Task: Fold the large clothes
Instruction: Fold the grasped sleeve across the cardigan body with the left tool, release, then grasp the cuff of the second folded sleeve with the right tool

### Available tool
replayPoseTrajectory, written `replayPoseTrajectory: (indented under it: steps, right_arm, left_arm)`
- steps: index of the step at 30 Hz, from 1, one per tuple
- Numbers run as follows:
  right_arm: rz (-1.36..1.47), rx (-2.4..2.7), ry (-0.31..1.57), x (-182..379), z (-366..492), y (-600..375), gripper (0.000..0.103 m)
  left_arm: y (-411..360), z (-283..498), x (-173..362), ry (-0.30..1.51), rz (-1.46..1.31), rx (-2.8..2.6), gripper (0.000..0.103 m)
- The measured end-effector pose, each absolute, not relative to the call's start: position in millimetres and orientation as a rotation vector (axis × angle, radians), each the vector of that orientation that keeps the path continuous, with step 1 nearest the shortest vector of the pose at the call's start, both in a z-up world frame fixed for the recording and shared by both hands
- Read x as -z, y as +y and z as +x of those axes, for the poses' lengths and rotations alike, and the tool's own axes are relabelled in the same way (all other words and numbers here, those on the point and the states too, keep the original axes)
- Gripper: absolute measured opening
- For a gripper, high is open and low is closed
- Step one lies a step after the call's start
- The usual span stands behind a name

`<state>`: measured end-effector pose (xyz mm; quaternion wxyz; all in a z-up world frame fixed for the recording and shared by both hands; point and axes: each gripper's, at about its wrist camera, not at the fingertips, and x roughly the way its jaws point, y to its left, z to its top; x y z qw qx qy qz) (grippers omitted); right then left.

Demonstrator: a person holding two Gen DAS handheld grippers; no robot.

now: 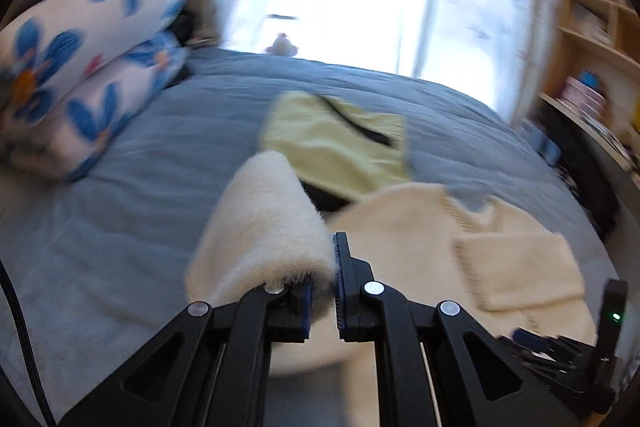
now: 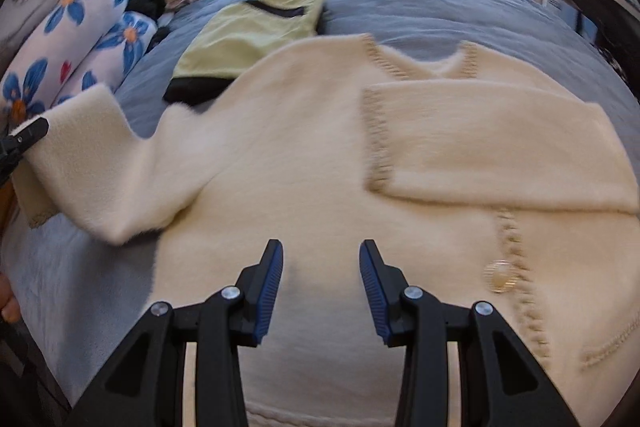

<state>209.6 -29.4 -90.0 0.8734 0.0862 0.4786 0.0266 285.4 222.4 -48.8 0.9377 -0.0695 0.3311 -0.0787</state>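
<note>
The cream cardigan (image 2: 304,155) is lying spread on the blue bed (image 2: 440,3), neckline toward the window, w/ one sleeve (image 1: 260,223) being pinched by the left gripper (image 1: 322,291), jaws closed on it. The right gripper (image 2: 320,291) is being held over the hem, jaws apart, nothing btwn them.
</note>
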Motion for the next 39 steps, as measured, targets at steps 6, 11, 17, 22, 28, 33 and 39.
replayPoseTrajectory:
  steps: [6,11,17,22,28,33,39]
  right_arm:
    - [0.241,0.069,0.981,86.8,192.0,-110.1,0.040]
    - [0.305,0.105,1.007,95.1,177.5,-159.0,0.040]
    - [0.335,0.053,1.007,98.7,172.8,-165.1,0.040]
    - [0.313,-0.048,1.006,94.1,175.7,-136.7,0.042]
    - [0.184,-0.177,0.962,78.5,181.6,-84.0,0.059]
    - [0.035,-0.242,0.956,80.9,193.4,-43.7,0.060]
    - [-0.164,-0.303,0.983,99.4,204.1,0.7,0.060]
  left_arm:
    - [92.7,290.0,96.9,0.859,-0.067,0.353,0.023]
    - [51.7,281.0,152.1,1.055,-0.107,0.425,0.028]
    - [64.7,249.7,146.8,1.050,-0.123,0.416,0.051]
    - [94.8,221.7,122.5,0.983,-0.119,0.350,0.054]
    - [145.0,204.7,107.8,0.945,-0.180,0.232,0.055]
    - [183.7,199.0,109.2,0.954,-0.249,0.172,0.055]
    - [213.1,193.6,120.1,0.976,-0.314,0.141,0.055]
